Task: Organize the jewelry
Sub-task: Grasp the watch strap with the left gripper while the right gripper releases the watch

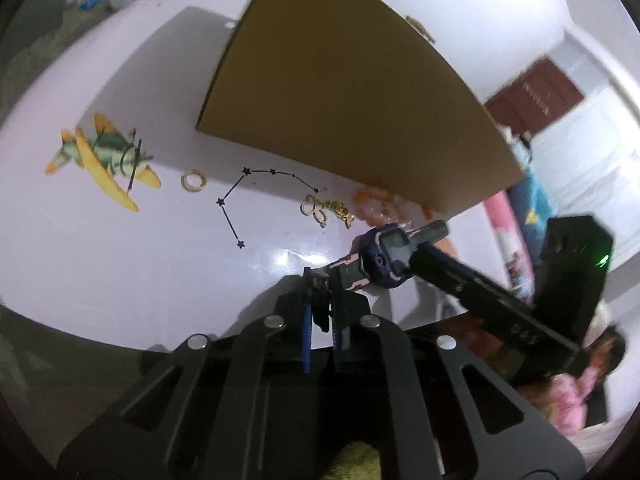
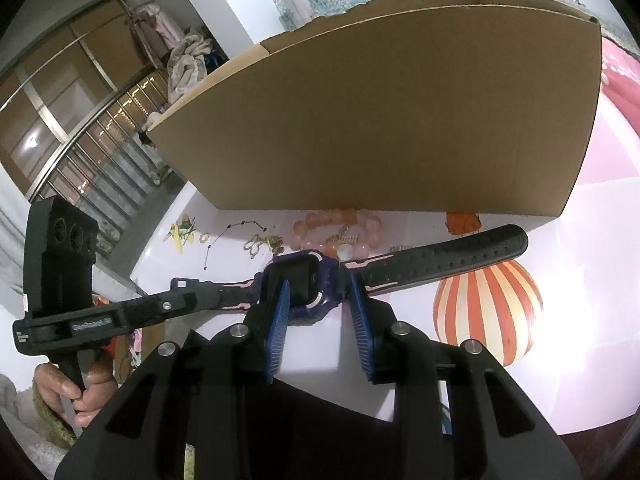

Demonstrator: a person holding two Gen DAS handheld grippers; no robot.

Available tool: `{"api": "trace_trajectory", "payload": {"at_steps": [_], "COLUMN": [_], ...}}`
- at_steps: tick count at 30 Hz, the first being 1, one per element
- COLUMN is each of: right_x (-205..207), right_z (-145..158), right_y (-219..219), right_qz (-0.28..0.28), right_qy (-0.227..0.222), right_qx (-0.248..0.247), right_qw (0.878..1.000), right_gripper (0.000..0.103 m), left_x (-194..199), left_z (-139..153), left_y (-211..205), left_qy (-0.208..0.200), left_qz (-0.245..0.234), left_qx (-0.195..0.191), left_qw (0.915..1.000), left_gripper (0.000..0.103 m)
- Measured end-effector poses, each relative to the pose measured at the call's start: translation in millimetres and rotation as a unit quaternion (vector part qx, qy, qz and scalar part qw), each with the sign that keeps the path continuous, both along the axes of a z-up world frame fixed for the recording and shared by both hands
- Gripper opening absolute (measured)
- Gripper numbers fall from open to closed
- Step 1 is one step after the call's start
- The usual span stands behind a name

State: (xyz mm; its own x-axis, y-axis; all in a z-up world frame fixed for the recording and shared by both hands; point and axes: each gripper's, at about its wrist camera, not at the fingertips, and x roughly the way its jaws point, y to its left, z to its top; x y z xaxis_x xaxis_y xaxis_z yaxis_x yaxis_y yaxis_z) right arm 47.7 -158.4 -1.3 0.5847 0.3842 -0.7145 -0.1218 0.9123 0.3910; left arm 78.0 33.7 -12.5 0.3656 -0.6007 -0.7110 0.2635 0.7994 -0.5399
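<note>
Gripping the purple watch (image 2: pixel 310 280) by the sides of its case, the right gripper (image 2: pixel 316 308) sits at six o'clock in its own view, blue pads pressed on the case. The left gripper (image 1: pixel 322 280) is pinched nearly closed on the buckle-end strap, its jaws clamped tight around the thin band. The watch hangs between the two tools above the white table (image 1: pixel 120 264), its free perforated strap (image 2: pixel 448 260) reaching toward three o'clock.

Beyond it, at twelve o'clock, lie a pink bead bracelet (image 2: pixel 340 226), a gold chain with rings (image 1: pixel 326 210) and, further toward nine o'clock, a lone pair of gold rings (image 1: pixel 194 180). Behind them stands the cardboard box (image 2: pixel 380 120), its near wall tall and close.

Risks, as I judge them: the two grips may pull against each other and twist the strap or spring the case out of the right pads. The free strap could also catch the box rim during a lift, or sweep the small rings off the table.

Printed decals show on the table: an aeroplane (image 1: pixel 104 160), a constellation and a striped balloon (image 2: pixel 488 312). Small markings on the gripper bodies are too blurred to read.
</note>
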Motion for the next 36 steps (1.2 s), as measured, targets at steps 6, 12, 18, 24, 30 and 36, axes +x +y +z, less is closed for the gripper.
{"api": "trace_trajectory", "payload": {"at_steps": [6, 12, 18, 24, 30, 36], "right_x": [-17.8, -19.9, 7.2, 27.2, 24.5, 19.6], "right_z": [10.2, 14.0, 14.0, 3.3, -1.4, -12.6], "right_y": [-19.1, -66.0, -81.7, -81.2, -84.1, -100.3], "right_qz": [-0.033, -0.095, -0.092, -0.066, -0.047, -0.043], "right_qy": [-0.009, 0.000, 0.001, 0.020, 0.034, 0.046], "right_qx": [-0.022, -0.016, -0.024, -0.014, 0.045, 0.157], "right_qw": [0.999, 0.995, 0.995, 0.998, 0.997, 0.986], "right_gripper": [0.031, 0.034, 0.041, 0.045, 0.045, 0.046], "left_x": [-11.6, -13.4, -14.5, -12.6, -11.6, -10.9], "left_z": [10.6, 7.9, 7.6, 7.1, 5.1, 4.7], "left_y": [-24.2, -21.7, -20.8, -21.3, -23.3, -24.4], "left_qy": [-0.048, -0.046, -0.047, -0.046, -0.046, -0.045], "left_qz": [-0.040, -0.053, -0.057, -0.060, -0.063, -0.064], "left_qx": [0.107, 0.107, 0.109, 0.110, 0.109, 0.109], "left_qw": [0.9923, 0.9917, 0.9912, 0.9910, 0.9910, 0.9909], "left_gripper": [0.007, 0.007, 0.007, 0.007, 0.007, 0.007]}}
